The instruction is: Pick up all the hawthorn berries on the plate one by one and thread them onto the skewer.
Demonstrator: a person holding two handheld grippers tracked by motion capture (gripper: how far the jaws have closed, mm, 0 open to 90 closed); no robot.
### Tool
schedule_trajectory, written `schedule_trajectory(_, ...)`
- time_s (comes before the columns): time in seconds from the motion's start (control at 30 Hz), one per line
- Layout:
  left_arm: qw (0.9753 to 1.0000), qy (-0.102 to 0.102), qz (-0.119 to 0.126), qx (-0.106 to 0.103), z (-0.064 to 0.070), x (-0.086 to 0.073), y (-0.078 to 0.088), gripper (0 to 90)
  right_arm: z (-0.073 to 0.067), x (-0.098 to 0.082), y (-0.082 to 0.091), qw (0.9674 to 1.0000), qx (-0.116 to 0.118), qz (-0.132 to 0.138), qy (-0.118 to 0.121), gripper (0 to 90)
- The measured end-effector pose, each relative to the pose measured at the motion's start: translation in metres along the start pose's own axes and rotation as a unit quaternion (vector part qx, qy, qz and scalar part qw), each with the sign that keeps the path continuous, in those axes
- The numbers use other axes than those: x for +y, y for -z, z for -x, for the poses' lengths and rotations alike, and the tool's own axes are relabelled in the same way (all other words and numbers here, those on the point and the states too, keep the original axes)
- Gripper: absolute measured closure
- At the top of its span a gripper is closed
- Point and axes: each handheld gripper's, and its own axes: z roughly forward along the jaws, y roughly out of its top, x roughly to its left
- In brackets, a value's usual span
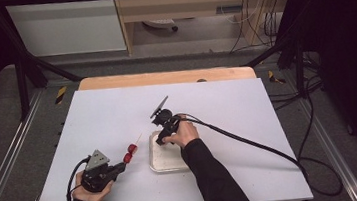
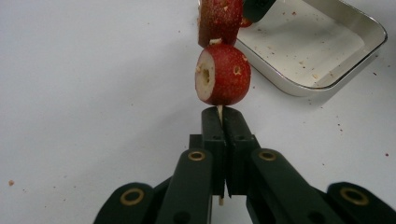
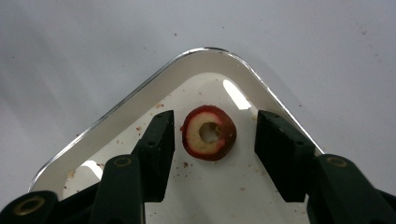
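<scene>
Our left gripper (image 2: pixel 220 122) has its jaws pinched tight on a thin wooden skewer (image 2: pixel 219 111) carrying two red cored fruit pieces (image 2: pixel 223 73) above the white table (image 1: pixel 102 113). Our right gripper (image 3: pixel 212 140) hangs in the shiny metal tray (image 3: pixel 140 105), jaws partly apart. They straddle a red, ring-shaped fruit slice (image 3: pixel 208 133) on the tray floor without touching it.

Both grippers are black throughout. The left gripper (image 1: pixel 121 168) carries a grey three-cornered plate (image 1: pixel 97 160) on top, and a black cable (image 1: pixel 70 181) loops from its body. The right gripper (image 1: pixel 161 140) bears a dark plate of its own, and trails a thick black cable (image 1: pixel 251 142). Seen close, the jaws are blocky, matt black — their link arms pinned with brass-coloured ringed rivets (image 2: pixel 196 155). The person wears long black sleeves (image 1: pixel 214 177) down to the wrists.
</scene>
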Motion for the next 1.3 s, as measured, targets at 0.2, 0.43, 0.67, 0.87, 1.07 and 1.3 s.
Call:
schedule_trajectory(0.2,1.0000,-0.004,0.000,0.001,0.002,0.000,-0.001,88.4,0.000,0.000,-0.003,1.0000,0.007,-0.001,-0.006,56.0)
schedule_trajectory(0.43,1.0000,-0.007,-0.002,0.001,0.002,0.000,-0.002,88.4,0.000,0.000,-0.003,0.9998,0.013,-0.005,-0.014,61.4)
schedule_trajectory(0.67,0.9999,-0.010,-0.002,0.001,0.004,0.000,-0.001,88.4,-0.002,0.000,0.006,0.9997,0.017,0.012,-0.016,61.8)
schedule_trajectory(0.87,0.9999,-0.014,0.001,0.000,0.006,0.000,-0.001,88.4,-0.007,-0.005,0.026,0.9989,0.021,0.037,-0.021,61.9)
schedule_trajectory(1.07,0.9998,-0.018,0.004,-0.002,0.010,0.001,-0.001,88.4,-0.010,-0.019,0.047,0.9966,0.029,0.068,-0.035,61.9)
schedule_trajectory(1.3,0.9997,-0.020,0.010,-0.004,0.016,0.003,-0.002,88.3,-0.006,-0.047,0.058,0.9885,0.052,0.128,-0.061,62.0)
